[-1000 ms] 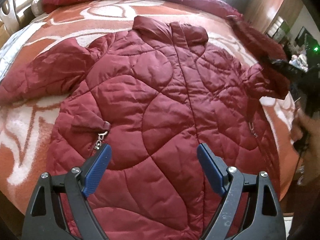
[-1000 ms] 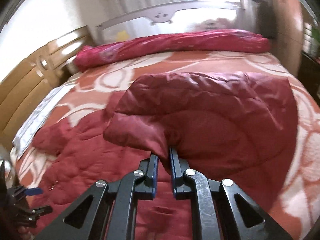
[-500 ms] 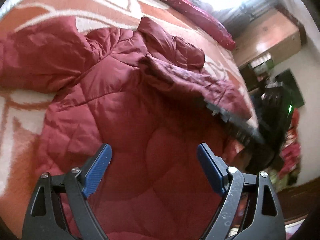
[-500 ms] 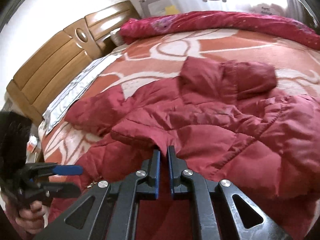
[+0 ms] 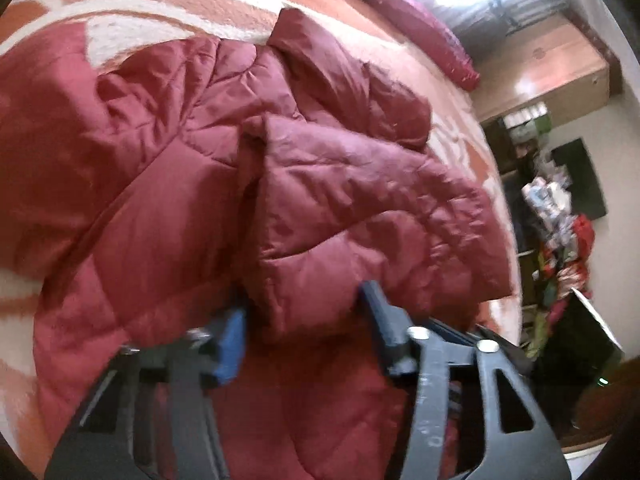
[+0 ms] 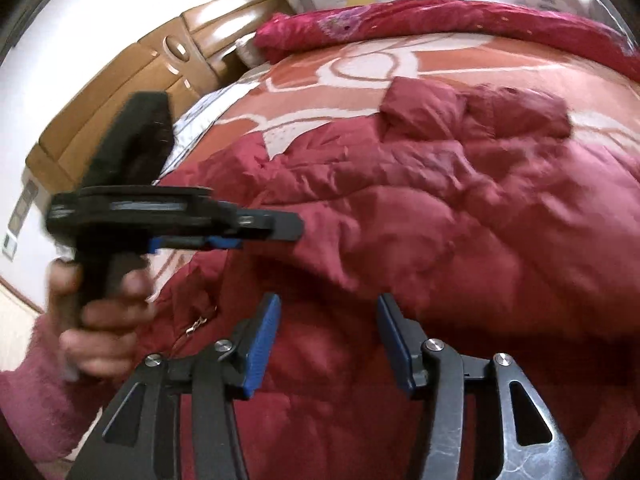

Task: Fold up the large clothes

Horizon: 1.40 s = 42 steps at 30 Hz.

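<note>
The dark red quilted puffer jacket (image 5: 168,208) lies spread on the bed's orange-and-white patterned blanket (image 5: 192,4), collar toward the rolled crimson quilt (image 6: 420,20) at the far side.

By my reading the fold is at an early stage. Going left to right in the left wrist view, the jacket's left sleeve (image 5: 44,120) lies out flat to the side, unfolded; the body is broad and flat in the middle; the right sleeve (image 5: 360,216) has been laid over the front panel, its cuff end lying near the left gripper (image 5: 304,320). That gripper's jaws stand open, with the cuff between them but not pinched as far as the blurred picture shows.

In the right wrist view the right gripper (image 6: 328,344) hovers low over the jacket with its jaws open and empty, so the sleeve seems released. Left of it the person's left hand (image 6: 100,304) holds the other tool.

Left to do, I judge: bring in the left sleeve, then double the body. The fabric is puffy, glossy and creased, and will likely spring back.
</note>
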Available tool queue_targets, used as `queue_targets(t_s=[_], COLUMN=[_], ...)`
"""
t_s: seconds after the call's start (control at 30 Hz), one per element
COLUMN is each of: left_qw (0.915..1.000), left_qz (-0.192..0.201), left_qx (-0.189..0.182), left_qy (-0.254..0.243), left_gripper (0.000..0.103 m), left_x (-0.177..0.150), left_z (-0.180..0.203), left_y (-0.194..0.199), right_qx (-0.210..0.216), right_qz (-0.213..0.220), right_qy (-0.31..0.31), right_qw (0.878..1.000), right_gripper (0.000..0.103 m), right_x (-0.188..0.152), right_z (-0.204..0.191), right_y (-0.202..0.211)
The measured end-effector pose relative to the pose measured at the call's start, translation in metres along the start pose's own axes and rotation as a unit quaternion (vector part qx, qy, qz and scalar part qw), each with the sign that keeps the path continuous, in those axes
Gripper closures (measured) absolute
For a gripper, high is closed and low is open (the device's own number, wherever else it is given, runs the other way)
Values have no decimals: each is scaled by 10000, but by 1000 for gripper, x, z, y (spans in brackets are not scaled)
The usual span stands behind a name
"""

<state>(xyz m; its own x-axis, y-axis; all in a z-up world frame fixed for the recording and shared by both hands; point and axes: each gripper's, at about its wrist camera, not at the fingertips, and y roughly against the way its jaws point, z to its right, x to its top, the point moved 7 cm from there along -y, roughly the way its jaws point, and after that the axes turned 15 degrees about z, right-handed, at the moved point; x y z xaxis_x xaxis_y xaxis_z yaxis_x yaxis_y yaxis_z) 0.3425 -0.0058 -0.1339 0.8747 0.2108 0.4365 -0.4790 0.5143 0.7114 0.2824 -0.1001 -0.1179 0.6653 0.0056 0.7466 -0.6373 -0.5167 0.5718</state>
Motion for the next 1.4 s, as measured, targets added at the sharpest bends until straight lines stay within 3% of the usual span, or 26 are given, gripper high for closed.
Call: queue_targets(t_s=[0.03,0.13,0.27,0.37,0.53,0.77,0.87,0.9,1.03,1.13,1.3,1.4], left_qw=[9999,9986,9943,9924,9905,9826,9794,9792,9753,9712,9703,9710], left_qz=[3,128,472,609,548,601,702,771,1267,1485,1192,768], left_qx=[47,163,365,382,710,1019,1127,1130,1072,719,729,1170], left_qy=[-127,-479,-885,-1000,-1041,-1433,-1524,-1501,-1457,-1718,-1974,-1940], left_gripper=[72,84,85,85,85,85,77,73,72,72,72,72], left_x=[0,2,8,11,16,6,5,6,15,19,21,18], left_z=[1,8,11,4,-29,-40,-41,-40,-26,7,36,20], left_y=[-2,2,32,52,51,46,52,58,91,102,56,10], right_qx=[-62,-302,-837,-1206,-1521,-1660,-1739,-1782,-1799,-1798,-1891,-1903], right_qz=[54,312,952,1136,912,445,208,142,136,146,102,43], right_qy=[-66,-339,-614,-693,-810,-694,-697,-685,-727,-715,-545,-484], right_qw=[9999,9985,9900,9837,9808,9827,9821,9815,9809,9810,9804,9805], right_gripper=[51,51,50,50,50,50,50,50,47,46,43,42], right_x=[-1,-1,14,25,34,25,12,8,2,2,1,1], right_z=[4,25,64,92,130,143,145,147,149,149,143,141], right_y=[8,38,88,104,90,48,33,29,24,23,19,21])
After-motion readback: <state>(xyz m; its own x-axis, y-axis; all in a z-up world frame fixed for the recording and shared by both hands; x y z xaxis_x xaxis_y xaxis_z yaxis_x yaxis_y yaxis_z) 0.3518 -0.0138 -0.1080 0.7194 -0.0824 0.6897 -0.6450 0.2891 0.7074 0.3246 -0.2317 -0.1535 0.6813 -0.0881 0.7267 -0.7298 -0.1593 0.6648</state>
